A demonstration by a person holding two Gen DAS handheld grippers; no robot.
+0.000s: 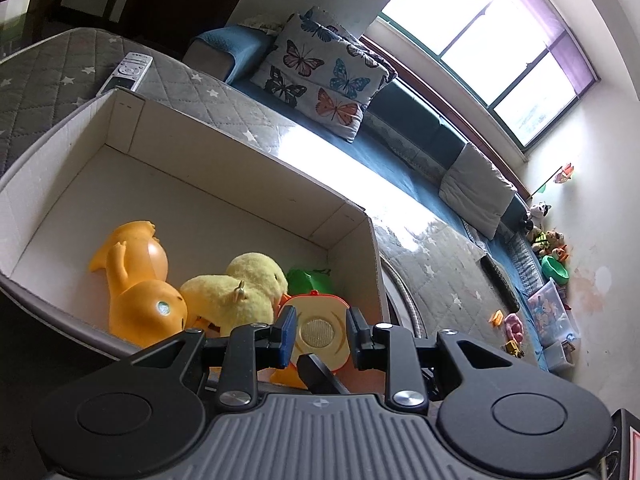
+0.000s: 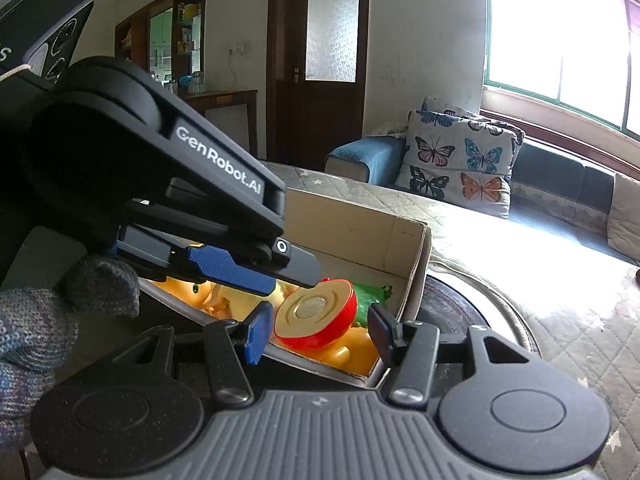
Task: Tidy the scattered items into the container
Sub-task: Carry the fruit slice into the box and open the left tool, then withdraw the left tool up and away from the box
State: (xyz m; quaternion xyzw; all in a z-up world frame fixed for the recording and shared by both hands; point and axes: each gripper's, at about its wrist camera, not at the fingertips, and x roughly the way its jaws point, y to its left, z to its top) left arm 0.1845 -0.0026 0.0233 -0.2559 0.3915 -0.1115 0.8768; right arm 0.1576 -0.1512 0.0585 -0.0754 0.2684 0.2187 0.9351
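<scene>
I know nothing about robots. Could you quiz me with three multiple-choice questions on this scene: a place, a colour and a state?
1. Where is the grey remote control?
A in the white cardboard box
B on the grey star-quilted cover beside the box
C on the floor

2. What colour is the plastic toy apple half's skin?
A red
B blue
C purple

3. How is the orange plastic toy figure placed?
A standing upright
B lying in the box
C hanging

Answers:
1 B, it rests outside the box's far wall.
2 A, red rings its cream cut face.
3 B, it lies on the box floor.
</scene>
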